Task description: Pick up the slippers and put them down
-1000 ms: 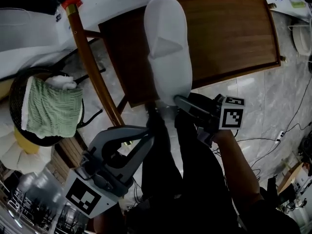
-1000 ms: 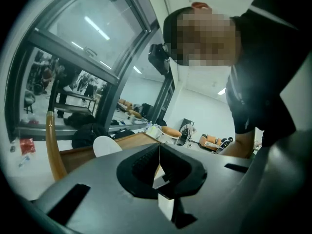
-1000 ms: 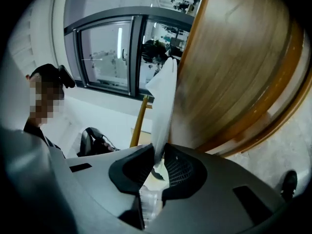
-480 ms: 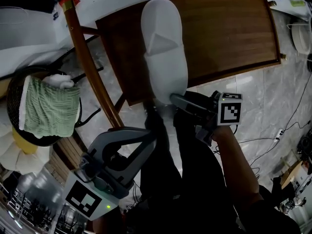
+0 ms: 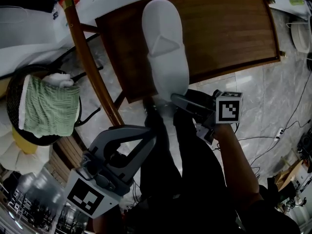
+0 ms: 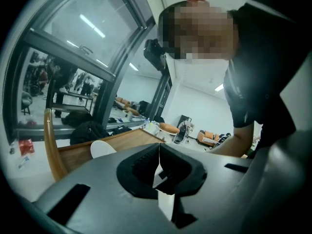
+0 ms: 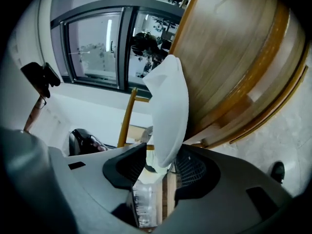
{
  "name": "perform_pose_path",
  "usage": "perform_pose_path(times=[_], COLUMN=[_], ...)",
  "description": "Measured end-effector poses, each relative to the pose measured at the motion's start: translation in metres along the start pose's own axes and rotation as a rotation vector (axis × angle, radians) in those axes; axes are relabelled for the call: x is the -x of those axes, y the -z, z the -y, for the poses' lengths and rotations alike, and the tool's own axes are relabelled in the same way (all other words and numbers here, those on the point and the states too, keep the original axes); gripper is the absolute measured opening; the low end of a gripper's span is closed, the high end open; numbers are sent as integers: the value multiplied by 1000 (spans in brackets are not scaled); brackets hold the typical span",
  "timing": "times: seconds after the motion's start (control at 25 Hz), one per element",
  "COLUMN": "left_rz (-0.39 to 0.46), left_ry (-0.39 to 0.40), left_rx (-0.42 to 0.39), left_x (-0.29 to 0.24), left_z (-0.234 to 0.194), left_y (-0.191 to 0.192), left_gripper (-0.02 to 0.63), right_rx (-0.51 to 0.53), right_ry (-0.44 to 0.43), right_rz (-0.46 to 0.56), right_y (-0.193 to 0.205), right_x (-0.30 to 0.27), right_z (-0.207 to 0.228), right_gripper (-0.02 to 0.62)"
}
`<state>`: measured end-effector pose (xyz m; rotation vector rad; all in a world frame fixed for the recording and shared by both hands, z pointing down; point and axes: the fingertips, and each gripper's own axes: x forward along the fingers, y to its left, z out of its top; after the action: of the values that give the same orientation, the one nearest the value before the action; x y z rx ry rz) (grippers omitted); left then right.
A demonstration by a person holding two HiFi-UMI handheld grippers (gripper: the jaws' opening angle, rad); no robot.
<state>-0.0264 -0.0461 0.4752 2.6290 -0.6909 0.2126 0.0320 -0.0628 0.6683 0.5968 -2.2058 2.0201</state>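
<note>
white and soft-looking, the slipper (image 5: 165,48) lies lengthwise on the wooden table (image 5: 234,33), toe pointing away from the person and heel end hanging just over the near edge. only this one slipper shows in any view.

the right gripper (image 5: 181,101) sits at that overhanging heel. its jaws are opening, and in the right gripper view the slipper's (image 7: 168,111) end stands between them with a sliver of daylight on one side, so the pads look to have let go rather than pinch. judged from that, the slipper is set down and this is the release.

the left gripper (image 5: 148,129) hangs low and near the person's dark clothing, apart from the slipper. in the left gripper view its jaws (image 6: 158,167) meet in a thin seam with nothing caught between them.

handling, as a guess: this looks like a thin fabric slipper, very light, with a sole that flexes easily. it should not slip in ribbed pads, but held by one end the free length will likely droop or swing. the heel edge of the sole is the plain place to take it, since it sticks out past the table. a grip across the folded upper near the middle would carry it flatter. nothing about it looks fragile.

beside the table stand a chair (image 5: 92,67) and a basket (image 5: 14,96) holding a green towel (image 5: 48,108), both well clear.
</note>
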Motion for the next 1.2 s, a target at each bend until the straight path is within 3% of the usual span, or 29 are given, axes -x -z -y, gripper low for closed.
perform_pose_path(times=[0.28, 0.44, 0.6, 0.68, 0.76, 0.8, 0.84, 0.96, 1.08, 1.2], left_rz=[-8, -5, 17, 42, 47, 43, 44, 79, 108, 158], left_ry=[4, 7, 20, 30, 37, 39, 42, 67, 85, 86], left_rx=[-2, -6, -32, -48, -57, -49, -33, -9, -43, -103], left_x=[2, 4, 3, 2, 2, 3, 5, 17, 34, 51], left_z=[8, 14, 14, 13, 16, 20, 27, 59, 90, 105], left_y=[7, 7, 2, -10, -27, -37, -48, -88, -123, -171], left_gripper=[14, 14, 14, 14, 14, 14, 14, 14, 14, 14], right_rx=[80, 88, 65, 39, 54, 91, 140, 308, 473, 740], right_ry=[133, 198, 173, 111, 56, 52, 46, -62, -261, -412], right_rz=[1, 56, 126, 188, 246, 267, 283, 311, 330, 309], right_y=[4, -3, -12, -20, -27, -30, -31, -38, -43, -40], right_x=[5, 16, 35, 48, 65, 76, 86, 106, 119, 126], right_z=[17, 27, 20, 2, -30, -50, -74, -171, -276, -373], right_gripper=[197, 213, 212, 211, 177, 98, 60, 40, 30, 25])
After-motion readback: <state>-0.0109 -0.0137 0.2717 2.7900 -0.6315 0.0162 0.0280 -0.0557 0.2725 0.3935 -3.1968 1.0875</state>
